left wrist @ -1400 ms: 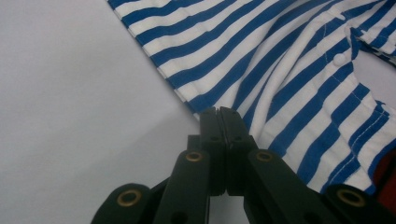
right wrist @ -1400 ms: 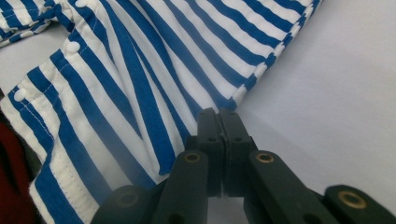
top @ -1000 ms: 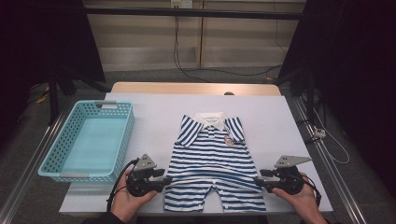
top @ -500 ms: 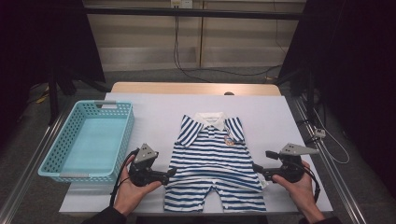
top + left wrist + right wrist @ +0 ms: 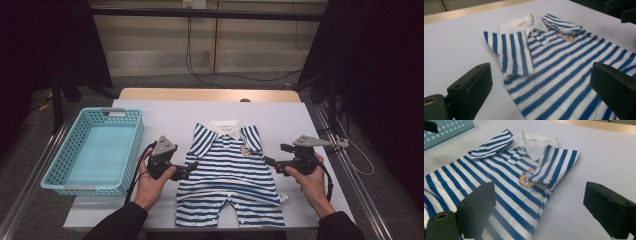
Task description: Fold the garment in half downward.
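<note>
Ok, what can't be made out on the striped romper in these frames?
- Striped romper: leg hems meet the table's near edge, high view; snaps or cuffs unclear.
- Bear badge: red lettering above it cut short under the folded sleeve, right gripper view.
- Basket: its label too small to read, high view.

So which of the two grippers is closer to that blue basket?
Left. The left gripper sits between the basket and the striped romper; the right gripper is across the romper, on its far side.
</note>
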`<act>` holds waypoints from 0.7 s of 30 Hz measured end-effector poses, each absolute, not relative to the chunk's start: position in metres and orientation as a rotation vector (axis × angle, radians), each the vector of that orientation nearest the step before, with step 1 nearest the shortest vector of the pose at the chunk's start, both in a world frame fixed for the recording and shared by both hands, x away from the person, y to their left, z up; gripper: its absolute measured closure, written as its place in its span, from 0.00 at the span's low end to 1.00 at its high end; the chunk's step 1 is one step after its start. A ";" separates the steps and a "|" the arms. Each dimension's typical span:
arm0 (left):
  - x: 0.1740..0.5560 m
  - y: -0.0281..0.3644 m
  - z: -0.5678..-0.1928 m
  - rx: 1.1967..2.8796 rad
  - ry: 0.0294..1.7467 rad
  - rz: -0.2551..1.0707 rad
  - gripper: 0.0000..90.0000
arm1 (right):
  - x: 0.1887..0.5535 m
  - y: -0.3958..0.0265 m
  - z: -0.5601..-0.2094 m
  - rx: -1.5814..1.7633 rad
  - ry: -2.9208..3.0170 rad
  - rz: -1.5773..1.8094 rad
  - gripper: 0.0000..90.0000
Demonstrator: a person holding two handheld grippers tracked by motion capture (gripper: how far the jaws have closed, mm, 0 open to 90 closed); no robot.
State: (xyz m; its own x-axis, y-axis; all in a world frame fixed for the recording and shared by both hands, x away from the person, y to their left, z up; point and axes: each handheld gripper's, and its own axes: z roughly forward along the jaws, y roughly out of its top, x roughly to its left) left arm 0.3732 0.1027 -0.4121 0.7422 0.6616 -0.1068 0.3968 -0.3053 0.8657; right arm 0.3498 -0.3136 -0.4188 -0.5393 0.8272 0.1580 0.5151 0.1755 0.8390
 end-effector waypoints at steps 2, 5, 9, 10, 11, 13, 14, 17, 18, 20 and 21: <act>0.379 0.100 -0.412 1.932 0.811 0.324 0.06 | 0.355 -0.313 -0.419 1.276 2.120 1.302 0.11; 0.385 0.097 -0.413 1.919 0.815 0.332 0.06 | 0.363 -0.312 -0.420 1.288 2.125 1.310 0.14; 0.399 0.096 -0.413 1.926 0.829 0.356 0.06 | 0.374 -0.312 -0.421 1.288 2.106 1.307 0.16; 0.403 0.094 -0.414 1.910 0.841 0.346 0.06 | 0.377 -0.312 -0.421 1.292 2.112 1.298 0.15; 0.405 0.094 -0.413 1.911 0.844 0.342 0.07 | 0.381 -0.312 -0.420 1.298 2.118 1.294 0.14; 0.410 0.092 -0.414 1.904 0.849 0.340 0.08 | 0.387 -0.312 -0.420 1.297 2.119 1.313 0.16; 0.413 0.090 -0.414 1.921 0.846 0.342 0.08 | 0.391 -0.311 -0.419 1.305 2.115 1.304 0.16; 0.422 0.085 -0.416 1.924 0.846 0.318 0.08 | 0.403 -0.309 -0.418 1.300 2.123 1.301 0.15; 0.426 0.084 -0.416 1.926 0.840 0.328 0.08 | 0.407 -0.308 -0.417 1.306 2.127 1.295 0.15; 0.432 0.080 -0.417 1.933 0.859 0.308 0.08 | 0.416 -0.306 -0.417 1.315 2.135 1.272 0.15; 0.436 0.083 -0.416 1.981 0.830 0.311 0.08 | 0.419 -0.305 -0.418 1.325 2.132 1.255 0.16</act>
